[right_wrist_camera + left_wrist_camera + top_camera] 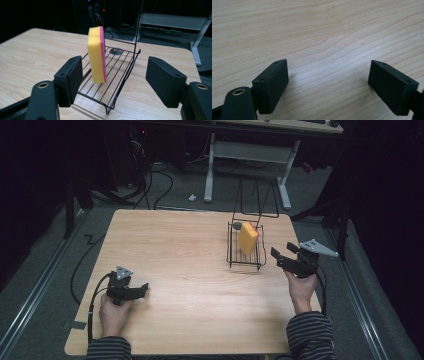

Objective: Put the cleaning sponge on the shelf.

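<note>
Sponge [97, 53], yellow with a pink face, stands on edge in the black wire rack [246, 251] at the table's [190, 270] far right. Right gripper [285, 256] is held just beside the rack, jaws apart, nothing between them. Left gripper [142, 290] rests low at the table's near left, jaws apart over bare wood.

A yellow sponge with a pink face [247, 238] stands on edge in the black wire rack [231, 254], right of centre on the light wooden table [180, 270]. A small dark round object [237, 225] lies at the rack's far end, behind the sponge
</note>
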`<act>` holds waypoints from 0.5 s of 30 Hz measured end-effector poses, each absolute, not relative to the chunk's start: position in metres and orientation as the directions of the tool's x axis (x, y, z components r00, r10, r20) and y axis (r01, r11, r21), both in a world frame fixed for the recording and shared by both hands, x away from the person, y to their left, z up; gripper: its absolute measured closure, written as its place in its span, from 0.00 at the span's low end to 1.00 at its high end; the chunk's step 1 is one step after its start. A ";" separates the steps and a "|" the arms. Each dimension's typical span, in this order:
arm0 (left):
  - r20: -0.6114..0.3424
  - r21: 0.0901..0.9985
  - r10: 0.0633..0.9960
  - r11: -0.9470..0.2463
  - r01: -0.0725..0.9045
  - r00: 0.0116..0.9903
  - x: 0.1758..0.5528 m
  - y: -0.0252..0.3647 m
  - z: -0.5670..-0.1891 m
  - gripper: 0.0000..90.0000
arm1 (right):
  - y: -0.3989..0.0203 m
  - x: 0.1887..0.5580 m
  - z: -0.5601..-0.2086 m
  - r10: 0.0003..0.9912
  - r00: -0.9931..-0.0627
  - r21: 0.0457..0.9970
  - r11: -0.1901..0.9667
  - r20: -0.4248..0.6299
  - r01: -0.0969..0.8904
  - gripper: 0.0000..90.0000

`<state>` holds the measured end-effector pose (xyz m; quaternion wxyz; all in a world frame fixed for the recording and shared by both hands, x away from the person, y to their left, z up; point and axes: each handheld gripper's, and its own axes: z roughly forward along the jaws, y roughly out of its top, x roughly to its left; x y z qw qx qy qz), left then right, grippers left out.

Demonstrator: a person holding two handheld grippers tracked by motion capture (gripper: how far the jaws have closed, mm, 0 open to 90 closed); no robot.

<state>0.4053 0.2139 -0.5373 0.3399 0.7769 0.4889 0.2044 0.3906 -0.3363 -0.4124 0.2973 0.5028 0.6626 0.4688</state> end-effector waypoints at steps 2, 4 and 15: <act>-0.015 0.728 0.899 -0.291 0.621 0.438 0.405 0.214 -0.537 0.19 | -0.340 0.387 -0.411 0.944 -0.318 0.924 0.046 0.084 0.379 0.34; -0.016 0.728 0.899 -0.290 0.621 0.438 0.405 0.214 -0.537 0.19 | -0.342 0.383 -0.411 0.945 -0.316 0.927 0.043 0.084 0.374 0.34; -0.016 0.728 0.899 -0.290 0.621 0.438 0.405 0.214 -0.537 0.19 | -0.359 0.356 -0.415 0.945 -0.305 0.935 -0.005 0.120 0.354 0.35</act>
